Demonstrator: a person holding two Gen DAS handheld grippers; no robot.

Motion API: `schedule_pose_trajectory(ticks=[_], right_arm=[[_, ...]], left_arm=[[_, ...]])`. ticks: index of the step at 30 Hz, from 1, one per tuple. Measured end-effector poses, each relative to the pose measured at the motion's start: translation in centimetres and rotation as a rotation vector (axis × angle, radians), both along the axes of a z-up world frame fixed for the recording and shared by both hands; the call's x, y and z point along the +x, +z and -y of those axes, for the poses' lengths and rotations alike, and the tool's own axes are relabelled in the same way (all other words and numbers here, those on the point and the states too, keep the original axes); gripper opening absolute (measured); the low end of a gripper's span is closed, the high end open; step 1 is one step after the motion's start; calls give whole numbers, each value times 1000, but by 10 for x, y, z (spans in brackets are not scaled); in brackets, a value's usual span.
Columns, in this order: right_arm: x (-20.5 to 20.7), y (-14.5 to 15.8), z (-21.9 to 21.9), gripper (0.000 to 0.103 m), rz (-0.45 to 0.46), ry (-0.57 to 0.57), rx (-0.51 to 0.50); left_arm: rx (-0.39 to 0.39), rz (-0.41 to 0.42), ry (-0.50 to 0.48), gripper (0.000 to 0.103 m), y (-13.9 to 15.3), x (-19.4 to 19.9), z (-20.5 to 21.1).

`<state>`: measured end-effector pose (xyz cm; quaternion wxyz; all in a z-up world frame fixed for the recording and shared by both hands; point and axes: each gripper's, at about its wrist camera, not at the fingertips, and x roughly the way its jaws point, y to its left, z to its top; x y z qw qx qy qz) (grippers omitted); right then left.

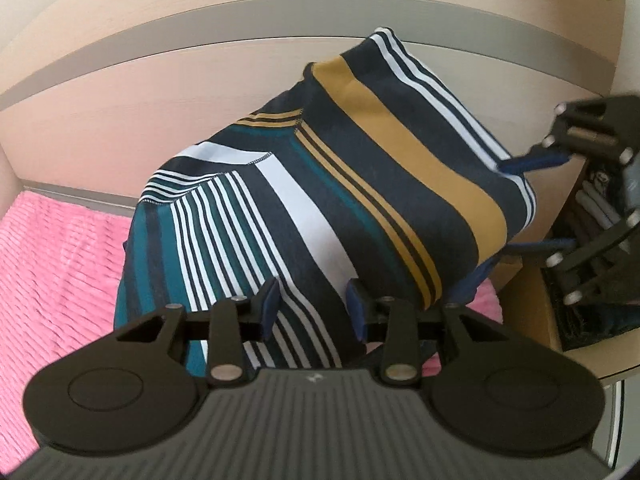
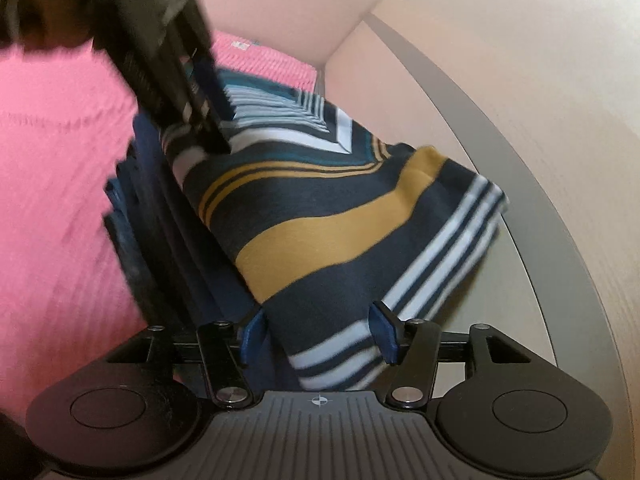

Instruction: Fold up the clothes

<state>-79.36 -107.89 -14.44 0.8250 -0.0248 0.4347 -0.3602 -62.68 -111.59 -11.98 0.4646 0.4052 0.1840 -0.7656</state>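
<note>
1. Striped garment point(image 1: 320, 184): folded into a thick bundle, held up off the pink bedspread point(image 1: 56, 272) and close to the pale wooden headboard point(image 1: 120, 92). Navy, mustard, teal and white bands face the cameras; a seam runs across the upper face.
2. Left gripper point(image 1: 312, 308): fingers spread either side of the bundle's near edge, cloth between them. Whether the pads actually bite the cloth cannot be told from here.
3. Right gripper point(image 2: 320, 332): same posture at the white-striped end, fingers parted with the fabric edge lying between; firmness of contact also unclear. In the left view it reaches in from the right side.
4. Dark blue inner layers point(image 2: 172, 240) sag out beside the striped face in the right view.
5. Judgement: bundle is being carried or set down as a folded stack. To do it well, keep both ends level, keep tension even so the layers do not slide apart, and tuck in the sagging blue layer before the bundle rests.
</note>
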Motion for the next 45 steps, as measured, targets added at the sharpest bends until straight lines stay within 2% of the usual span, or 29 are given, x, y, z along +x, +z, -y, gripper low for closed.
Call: schedule_pose_trajectory(ticks=[2, 4, 8, 9, 10, 11, 12, 24, 30, 33, 38, 42, 45], right_arm=[[-9, 20, 10, 55, 122, -58, 64], [-16, 39, 24, 55, 231, -109, 82], [0, 56, 69, 55, 288, -163, 6], [7, 56, 83, 53, 291, -185, -20], [14, 56, 97, 48, 293, -206, -45], [18, 53, 107, 42, 292, -226, -44], [19, 48, 114, 39, 289, -245, -26], [37, -17, 204, 38, 248, -476, 193], [42, -22, 214, 38, 232, -448, 185], [40, -3, 208, 38, 255, -443, 156], [32, 25, 180, 39, 300, -422, 38], [42, 19, 194, 39, 279, -379, 41], [47, 5, 217, 39, 222, -386, 78]], left_arm=[[1, -1, 6, 32, 1, 2, 1], [4, -6, 13, 32, 3, 5, 0], [-5, -8, 15, 32, 1, 3, -1], [-9, -8, 17, 32, 2, 2, -4], [-13, -8, 21, 32, 2, 2, -5], [-17, -8, 24, 32, 2, 2, -6], [-21, -5, 24, 32, 1, 1, -7], [-26, -2, 10, 32, 5, 1, -4], [-21, 10, 2, 32, 6, -2, -1], [-20, 11, -4, 32, 9, -1, -1], [-22, 5, -3, 32, 6, -1, 0], [-29, 2, -2, 32, 4, -2, -1], [-33, 0, -2, 32, 3, -1, -3]])
